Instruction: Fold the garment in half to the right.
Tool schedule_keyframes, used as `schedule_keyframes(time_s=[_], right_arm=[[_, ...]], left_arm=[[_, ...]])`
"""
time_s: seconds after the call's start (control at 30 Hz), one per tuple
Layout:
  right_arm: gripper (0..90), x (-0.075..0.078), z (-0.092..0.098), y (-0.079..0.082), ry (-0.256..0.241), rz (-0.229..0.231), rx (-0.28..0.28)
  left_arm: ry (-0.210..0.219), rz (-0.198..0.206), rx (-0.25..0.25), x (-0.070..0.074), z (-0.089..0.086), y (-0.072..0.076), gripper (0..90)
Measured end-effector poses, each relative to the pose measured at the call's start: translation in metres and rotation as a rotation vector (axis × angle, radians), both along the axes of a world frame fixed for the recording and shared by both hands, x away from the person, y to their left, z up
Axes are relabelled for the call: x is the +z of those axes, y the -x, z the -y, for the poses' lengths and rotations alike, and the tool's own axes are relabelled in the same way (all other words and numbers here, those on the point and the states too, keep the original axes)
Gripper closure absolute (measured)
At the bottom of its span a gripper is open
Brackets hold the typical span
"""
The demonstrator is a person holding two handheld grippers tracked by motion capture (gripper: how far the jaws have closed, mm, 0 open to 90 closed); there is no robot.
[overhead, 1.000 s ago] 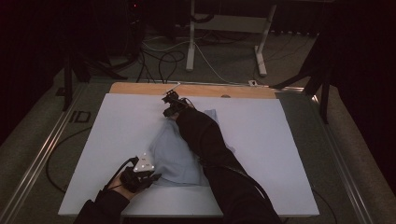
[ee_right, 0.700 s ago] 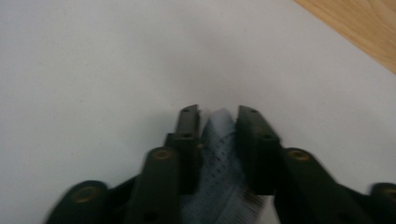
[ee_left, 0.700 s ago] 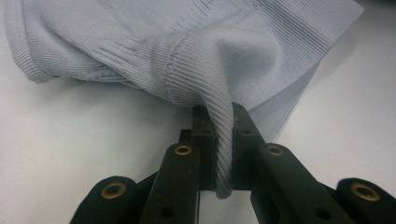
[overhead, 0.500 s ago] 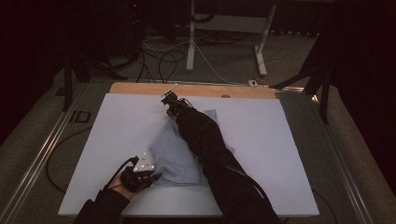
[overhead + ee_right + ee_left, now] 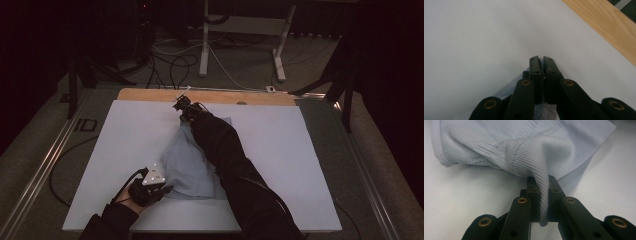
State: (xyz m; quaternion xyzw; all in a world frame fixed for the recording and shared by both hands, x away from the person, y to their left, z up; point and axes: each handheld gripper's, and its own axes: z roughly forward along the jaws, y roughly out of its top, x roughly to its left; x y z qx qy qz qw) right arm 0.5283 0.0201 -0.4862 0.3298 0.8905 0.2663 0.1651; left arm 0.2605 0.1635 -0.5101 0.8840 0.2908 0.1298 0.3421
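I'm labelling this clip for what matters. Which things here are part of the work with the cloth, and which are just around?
In use:
- light blue garment on the white table cover
- left gripper, shut on a ribbed fold of it
- right gripper, jaws closed, cloth beneath them

Just around:
- wooden table edge
- cables on the floor
- white stand

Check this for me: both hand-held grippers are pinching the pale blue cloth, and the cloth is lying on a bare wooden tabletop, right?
Not quite. The pale blue cloth lies on a white sheet, as the high view shows; bare wood shows just along the far edge. The rest holds: the left hand-held gripper and the right hand-held gripper each pinch the cloth.
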Motion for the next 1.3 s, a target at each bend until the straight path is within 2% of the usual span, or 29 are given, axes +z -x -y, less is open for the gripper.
schedule_keyframes(time_s=[0.27,0.67,0.7,0.77,0.9,1.07,1.1,1.3], right_arm=[[87.5,0.003,0.003,0.002,0.001,-0.004,0.028],[87.5,0.012,0.011,0.003,-0.001,0.004,0.086],[87.5,0.014,0.013,0.003,0.001,0.008,0.089],[87.5,0.019,0.018,0.003,-0.023,0.011,0.101],[87.5,0.025,0.025,0.004,-0.033,0.026,0.117],[87.5,0.031,0.035,0.005,-0.051,0.035,0.129],[87.4,0.033,0.038,0.005,-0.066,0.029,0.127],[87.4,0.039,0.051,0.006,-0.080,0.043,0.123]], left_arm=[[0.007,0.013,-0.004,0.003,0.002,0.002,85.1],[0.007,0.039,-0.044,0.012,0.006,0.002,85.1],[0.008,0.055,-0.052,0.015,0.008,0.003,85.1],[0.014,0.064,-0.061,0.019,0.011,0.004,85.1],[0.009,0.086,-0.094,0.026,0.019,0.004,85.1],[0.020,0.098,-0.128,0.032,0.025,0.003,85.0],[0.020,0.098,-0.135,0.033,0.027,0.002,85.0],[0.011,0.117,-0.173,0.041,0.036,0.000,85.0]])
